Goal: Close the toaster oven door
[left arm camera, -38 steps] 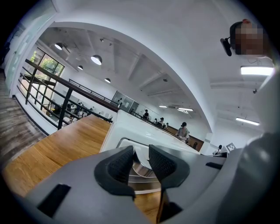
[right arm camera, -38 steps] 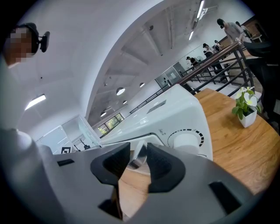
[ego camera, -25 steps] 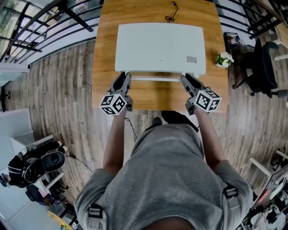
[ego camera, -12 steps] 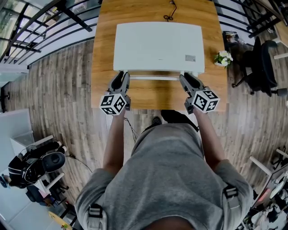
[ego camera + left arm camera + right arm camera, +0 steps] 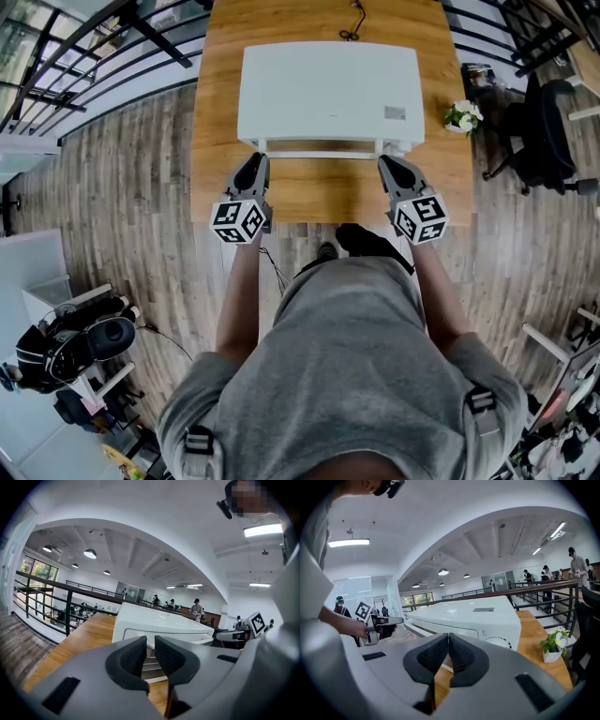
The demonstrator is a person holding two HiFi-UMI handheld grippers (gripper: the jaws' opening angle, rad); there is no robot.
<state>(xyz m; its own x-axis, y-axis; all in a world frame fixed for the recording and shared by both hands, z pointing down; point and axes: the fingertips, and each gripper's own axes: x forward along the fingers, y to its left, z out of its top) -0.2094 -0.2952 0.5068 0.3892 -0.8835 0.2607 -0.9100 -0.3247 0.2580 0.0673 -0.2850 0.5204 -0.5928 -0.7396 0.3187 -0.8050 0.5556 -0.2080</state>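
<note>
A white toaster oven [image 5: 328, 89] stands on the wooden table [image 5: 216, 112], its door upright against the front and the white handle bar [image 5: 323, 150] facing me. My left gripper [image 5: 253, 161] hovers just short of the handle's left end. Its jaws have just been closing, a narrow gap remains, and nothing is between them [image 5: 151, 641]. My right gripper [image 5: 389, 161] sits off the handle's right end; its jaws have just closed, pads meeting on nothing [image 5: 448, 637]. The oven [image 5: 159, 623] fills the left gripper view, and the right gripper view shows its dial side [image 5: 473, 613].
A small potted plant [image 5: 465, 122] stands on the table right of the oven. A black cable [image 5: 354, 37] lies behind it. A black office chair [image 5: 553, 141] is beyond the table's right edge, and railings [image 5: 94, 47] run at the left.
Both grippers have drawn back a little from the door's front corners, leaving a gap to the handle. The right gripper has rolled and its jaws have shut; the left jaws have narrowed.
</note>
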